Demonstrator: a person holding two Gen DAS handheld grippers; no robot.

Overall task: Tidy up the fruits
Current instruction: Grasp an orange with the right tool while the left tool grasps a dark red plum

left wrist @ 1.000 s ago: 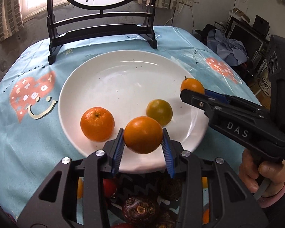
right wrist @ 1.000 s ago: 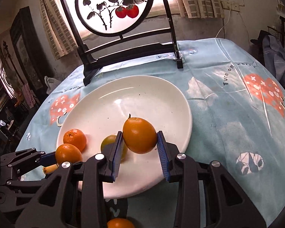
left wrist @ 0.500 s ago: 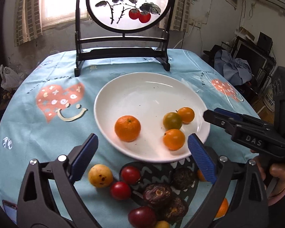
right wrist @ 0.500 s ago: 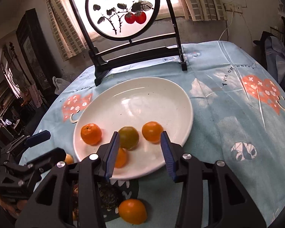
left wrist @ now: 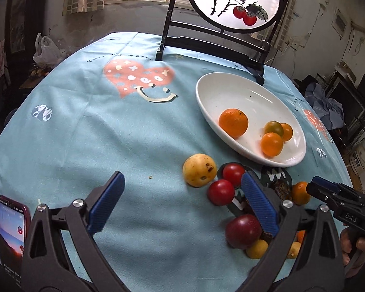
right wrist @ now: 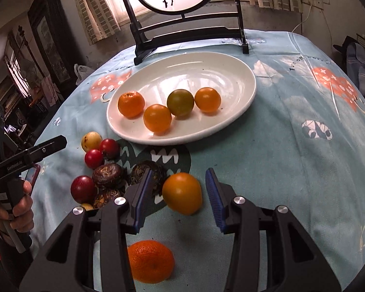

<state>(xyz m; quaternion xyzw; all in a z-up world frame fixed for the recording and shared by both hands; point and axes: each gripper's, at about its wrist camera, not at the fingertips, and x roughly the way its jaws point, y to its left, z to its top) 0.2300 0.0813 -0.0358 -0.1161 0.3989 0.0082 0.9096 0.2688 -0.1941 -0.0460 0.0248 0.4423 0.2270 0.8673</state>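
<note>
Both my grippers have released their oranges onto the white oval ceramic plate (right wrist: 241,97), now holding four; my left gripper (left wrist: 182,202) gapes empty, my right gripper (right wrist: 176,194) brackets, unclamped, the next smooth orange fruit (right wrist: 182,193) on the blue tablecloth (right wrist: 279,160).

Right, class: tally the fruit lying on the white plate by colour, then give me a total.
Orange fruit: 3
Greenish fruit: 1
Total on the white plate: 4
</note>
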